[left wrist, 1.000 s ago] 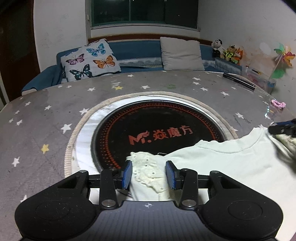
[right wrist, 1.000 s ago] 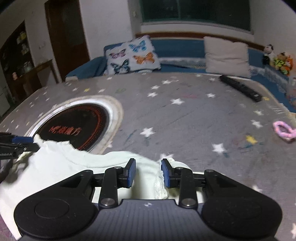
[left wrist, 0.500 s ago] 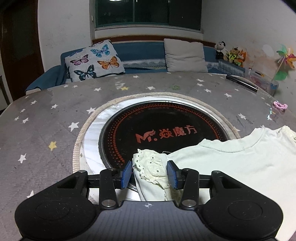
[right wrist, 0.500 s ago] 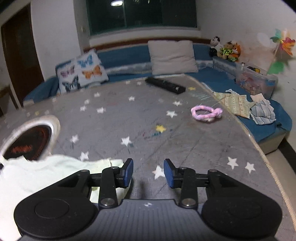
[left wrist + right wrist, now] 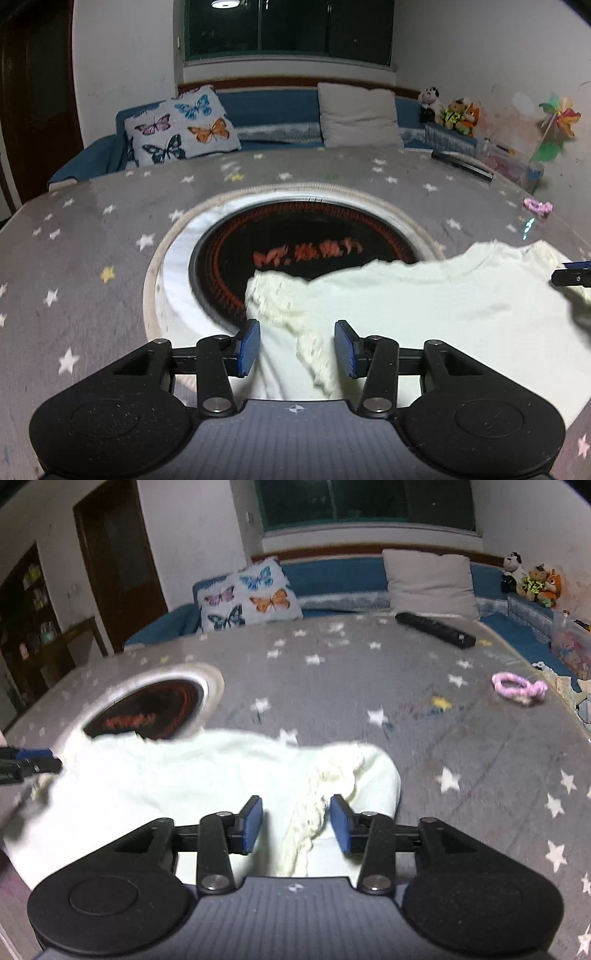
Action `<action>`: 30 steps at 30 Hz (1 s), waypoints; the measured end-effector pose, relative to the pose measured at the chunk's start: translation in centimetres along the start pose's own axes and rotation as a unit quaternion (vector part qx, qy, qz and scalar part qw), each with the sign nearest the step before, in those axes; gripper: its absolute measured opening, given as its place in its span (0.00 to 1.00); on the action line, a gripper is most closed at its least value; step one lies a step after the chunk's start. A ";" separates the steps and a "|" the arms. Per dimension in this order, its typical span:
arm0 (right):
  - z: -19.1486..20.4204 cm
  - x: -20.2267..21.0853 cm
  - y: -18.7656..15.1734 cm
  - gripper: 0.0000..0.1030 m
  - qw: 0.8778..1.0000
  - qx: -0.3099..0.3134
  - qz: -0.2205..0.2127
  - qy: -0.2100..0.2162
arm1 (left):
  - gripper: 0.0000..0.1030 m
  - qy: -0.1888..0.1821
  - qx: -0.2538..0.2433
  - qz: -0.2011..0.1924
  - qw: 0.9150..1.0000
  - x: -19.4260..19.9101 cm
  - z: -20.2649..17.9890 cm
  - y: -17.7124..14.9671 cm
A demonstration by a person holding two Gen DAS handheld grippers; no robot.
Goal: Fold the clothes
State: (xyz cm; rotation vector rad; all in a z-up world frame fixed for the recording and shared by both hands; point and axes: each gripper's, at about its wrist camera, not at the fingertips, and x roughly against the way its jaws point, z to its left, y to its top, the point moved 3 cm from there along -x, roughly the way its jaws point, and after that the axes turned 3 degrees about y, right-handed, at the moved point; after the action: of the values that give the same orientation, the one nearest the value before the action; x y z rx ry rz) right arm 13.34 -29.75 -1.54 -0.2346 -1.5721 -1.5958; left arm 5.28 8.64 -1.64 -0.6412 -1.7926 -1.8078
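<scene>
Pale shirt (image 5: pixel 443 306) flat on starred surface (image 5: pixel 92 236).
Left hand-held gripper (image 5: pixel 297 345) and right hand-held gripper (image 5: pixel 295 823): jaws apart, each straddling a lace sleeve.

The right gripper (image 5: pixel 295 821) is hovering with jaws apart over the shirt (image 5: pixel 177 775), its frilly sleeve (image 5: pixel 314 805) lying between them on the table (image 5: pixel 424 746).

The red lettering (image 5: pixel 308 254) on the black disc is smeared by motion blur. The pale garment's (image 5: pixel 177 775) lower part hides behind the right gripper's body, and its lace trim (image 5: pixel 317 794) is blurred.
</scene>
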 end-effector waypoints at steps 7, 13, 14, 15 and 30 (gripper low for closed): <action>1.3 2.2 -0.4 0.47 1.000 0.023 -0.012 0.006 | 0.59 0.000 0.003 -0.003 1.000 2.1 0.4 -1.8; 3.7 3.3 -2.3 0.48 0.997 0.062 -0.003 0.034 | 0.61 0.007 -0.007 0.004 1.000 3.5 0.2 -4.3; 4.0 3.3 -2.7 0.48 0.997 0.068 -0.002 0.034 | 0.61 0.008 -0.001 0.005 1.000 3.8 0.3 -4.5; 4.2 3.5 -3.2 0.48 0.997 0.074 -0.003 0.031 | 0.61 0.008 0.005 0.005 1.000 4.0 0.5 -4.7; 6.4 5.5 -4.6 0.57 0.990 0.139 0.000 0.019 | 0.61 0.004 0.078 0.026 0.997 6.9 0.5 -6.5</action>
State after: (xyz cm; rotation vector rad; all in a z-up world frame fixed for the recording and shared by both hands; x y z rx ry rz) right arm 4.23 -27.19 -0.02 -0.0523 -1.7408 -1.3525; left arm -4.20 8.93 -2.12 -0.6128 -1.8717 -1.6148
